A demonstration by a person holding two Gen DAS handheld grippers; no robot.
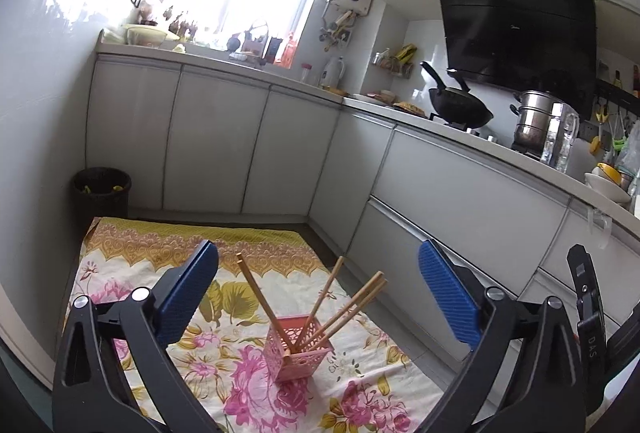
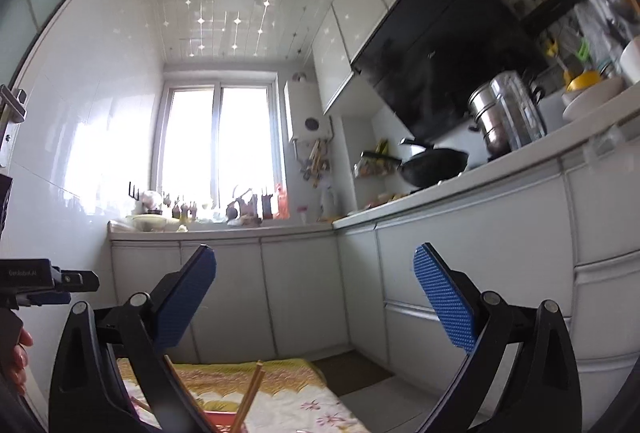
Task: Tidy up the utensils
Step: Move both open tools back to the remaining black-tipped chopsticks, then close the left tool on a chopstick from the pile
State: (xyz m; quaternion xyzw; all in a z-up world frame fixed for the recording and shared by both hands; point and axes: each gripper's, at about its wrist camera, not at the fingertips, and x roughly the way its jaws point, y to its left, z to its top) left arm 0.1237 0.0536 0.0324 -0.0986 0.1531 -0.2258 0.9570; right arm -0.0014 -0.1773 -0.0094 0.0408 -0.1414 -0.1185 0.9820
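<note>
Hovering with jaws spread wide and nothing between them, the left gripper [image 1: 318,297] looks down on a pink holder [image 1: 298,349] standing upright on a floral cloth [image 1: 132,257] spread over the kitchen floor, with chopsticks [image 1: 352,307] splayed out of it at loose angles. The right gripper [image 2: 316,299], equally wide and empty, tilts up toward the window [image 2: 218,141] and cabinets [image 2: 224,293], so that only chopstick tips and the cloth's far edge show at the bottom of its view. The job looks close to finished, but the light holder, loaded with sticks leaning mostly to one side, could tip if either gripper brushes their tops, and the right one, aimed away from the holder, gives little sight of them.
</note>
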